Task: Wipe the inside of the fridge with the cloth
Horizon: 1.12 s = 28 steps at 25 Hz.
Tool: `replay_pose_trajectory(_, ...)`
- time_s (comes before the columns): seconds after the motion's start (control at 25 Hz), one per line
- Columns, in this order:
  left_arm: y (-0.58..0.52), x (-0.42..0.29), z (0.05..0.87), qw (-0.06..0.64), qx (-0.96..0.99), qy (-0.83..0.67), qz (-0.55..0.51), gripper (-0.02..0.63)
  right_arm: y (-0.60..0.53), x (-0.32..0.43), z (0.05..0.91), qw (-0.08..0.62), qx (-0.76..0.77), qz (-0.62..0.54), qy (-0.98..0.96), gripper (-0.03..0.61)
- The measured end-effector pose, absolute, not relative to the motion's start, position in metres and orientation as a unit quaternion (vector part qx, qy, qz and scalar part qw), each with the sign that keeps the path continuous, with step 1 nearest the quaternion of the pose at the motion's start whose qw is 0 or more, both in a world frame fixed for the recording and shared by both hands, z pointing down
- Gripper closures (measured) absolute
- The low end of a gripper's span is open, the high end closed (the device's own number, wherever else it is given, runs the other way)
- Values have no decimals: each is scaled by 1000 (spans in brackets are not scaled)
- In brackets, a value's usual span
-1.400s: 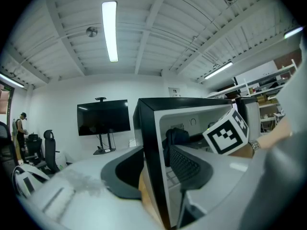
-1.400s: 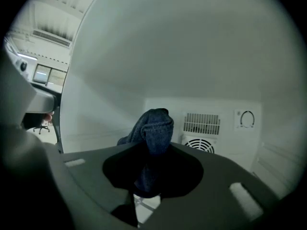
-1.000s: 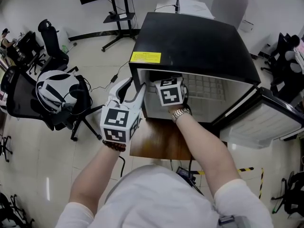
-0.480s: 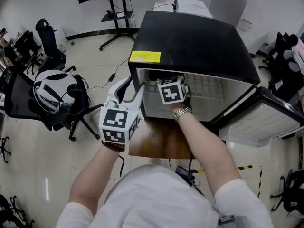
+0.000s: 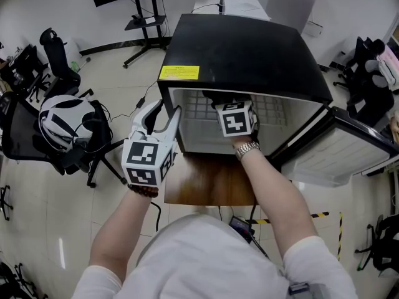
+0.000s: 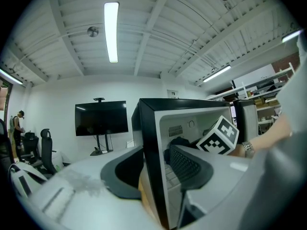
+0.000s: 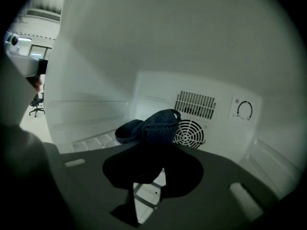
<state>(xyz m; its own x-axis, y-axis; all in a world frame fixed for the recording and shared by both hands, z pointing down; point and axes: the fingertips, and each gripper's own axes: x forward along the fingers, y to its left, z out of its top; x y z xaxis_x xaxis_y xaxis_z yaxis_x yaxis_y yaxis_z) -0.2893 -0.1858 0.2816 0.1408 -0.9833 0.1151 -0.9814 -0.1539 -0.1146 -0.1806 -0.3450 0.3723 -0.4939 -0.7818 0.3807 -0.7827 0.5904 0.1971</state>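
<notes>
The right gripper (image 7: 148, 174) pinches the cloth (image 7: 156, 126) inside the fridge (image 5: 249, 48), and only its own view shows that. The left gripper (image 5: 165, 112) clamps the side wall (image 6: 149, 152).

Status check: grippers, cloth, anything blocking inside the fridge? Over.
Left gripper clamped on the fridge left wall edge. Right gripper shut on dark cloth, deep inside by the fan grille. No obstruction seen inside.

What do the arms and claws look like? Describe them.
Left claw: white moulded shell, dark ribbed pads. Right claw: dark jaws. Each carries a white cube with black square markers. Metal watch on right wrist, dark bead bracelet on left, short white sleeves.
</notes>
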Motion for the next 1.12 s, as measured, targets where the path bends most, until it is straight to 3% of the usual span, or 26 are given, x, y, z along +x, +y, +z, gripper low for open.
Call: replay_pose_trajectory(1.12,-187,-289,282,-5,-745,663,-69,449,-368,-31,375,225,547,28,-806,488)
